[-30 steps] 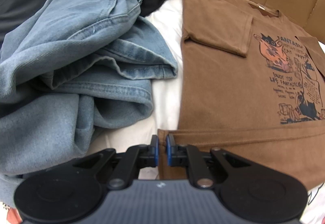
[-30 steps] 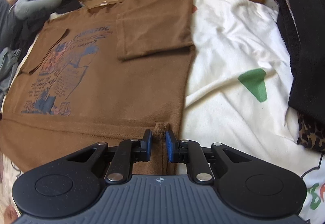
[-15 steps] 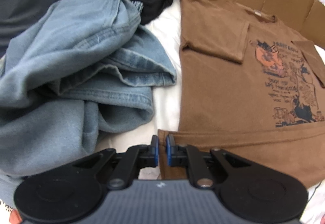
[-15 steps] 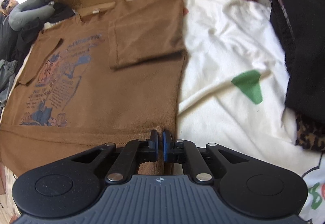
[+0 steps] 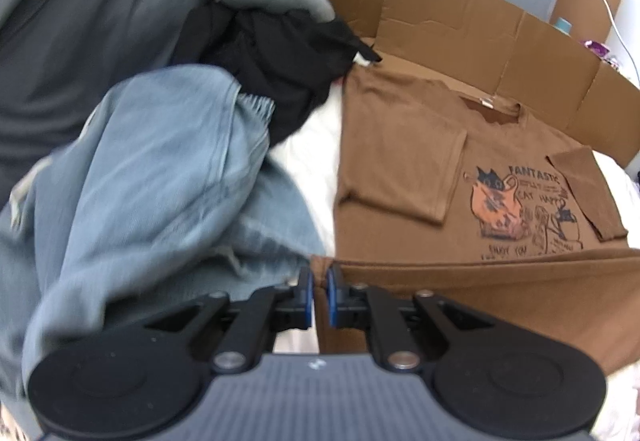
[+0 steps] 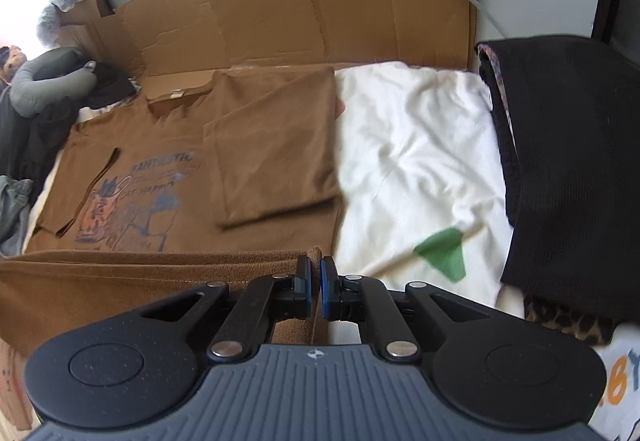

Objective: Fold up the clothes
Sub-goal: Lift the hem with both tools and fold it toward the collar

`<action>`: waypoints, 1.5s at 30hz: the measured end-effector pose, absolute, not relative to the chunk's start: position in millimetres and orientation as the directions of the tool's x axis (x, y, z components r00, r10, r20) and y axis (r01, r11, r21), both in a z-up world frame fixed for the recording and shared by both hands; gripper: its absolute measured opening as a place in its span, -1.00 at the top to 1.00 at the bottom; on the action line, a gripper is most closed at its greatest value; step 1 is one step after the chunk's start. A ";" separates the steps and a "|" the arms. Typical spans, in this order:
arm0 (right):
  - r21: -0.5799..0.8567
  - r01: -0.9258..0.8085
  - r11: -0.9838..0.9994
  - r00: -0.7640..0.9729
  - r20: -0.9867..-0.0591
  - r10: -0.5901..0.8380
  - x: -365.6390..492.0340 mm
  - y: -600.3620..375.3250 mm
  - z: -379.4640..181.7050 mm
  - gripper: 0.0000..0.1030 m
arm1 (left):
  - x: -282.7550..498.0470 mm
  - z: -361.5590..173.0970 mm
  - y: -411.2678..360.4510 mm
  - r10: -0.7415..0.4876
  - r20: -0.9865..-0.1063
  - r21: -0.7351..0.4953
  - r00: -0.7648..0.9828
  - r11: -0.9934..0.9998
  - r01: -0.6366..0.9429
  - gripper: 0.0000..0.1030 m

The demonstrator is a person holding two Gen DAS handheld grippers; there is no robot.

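Pinching the brown T-shirt (image 5: 400,169) by its hem corners, your left tongs (image 5: 319,289) and right tongs (image 6: 316,287) are each nearly closed on a fold of the fabric. The shirt lies print-up on the white sheet (image 6: 408,145), sleeves folded in, with denim clothes (image 5: 152,177) at 9 o'clock in the left view and a black garment (image 6: 568,161) at 3 o'clock in the right view.

Your left gripper (image 5: 319,291) and right gripper (image 6: 316,287) look alike: each has two blue-edged black fingers (image 5: 305,293) on black linkage arms joined by silver round pins (image 6: 226,349). Behind sit two round black discs (image 5: 116,387) flanking a ribbed dark grey body (image 6: 316,393) with a small white mark at its front edge.
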State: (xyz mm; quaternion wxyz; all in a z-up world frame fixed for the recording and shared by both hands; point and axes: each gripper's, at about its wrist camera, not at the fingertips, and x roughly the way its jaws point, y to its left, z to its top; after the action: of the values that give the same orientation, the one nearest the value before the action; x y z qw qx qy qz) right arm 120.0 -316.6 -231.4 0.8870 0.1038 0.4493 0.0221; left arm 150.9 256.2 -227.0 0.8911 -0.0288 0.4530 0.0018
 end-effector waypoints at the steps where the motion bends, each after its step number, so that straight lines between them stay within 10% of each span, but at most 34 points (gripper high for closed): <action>1: 0.196 0.058 0.979 0.596 -0.793 0.124 124.6 -315.7 -231.1 0.94 | 156.2 -224.5 256.6 -0.022 -0.807 -0.050 0.590 0.998 -0.031 0.85; 45: 0.130 0.025 0.991 0.424 -0.899 0.108 225.3 -308.6 -286.3 0.74 | 294.1 -287.2 235.1 -0.038 -0.910 -0.021 0.413 0.999 0.045 0.72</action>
State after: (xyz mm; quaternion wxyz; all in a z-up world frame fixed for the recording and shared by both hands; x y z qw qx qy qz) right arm 225.3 -308.6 -286.3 0.8414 0.0618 0.5363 0.0245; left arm 294.1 235.1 -287.2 0.8407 0.0033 0.5410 -0.0245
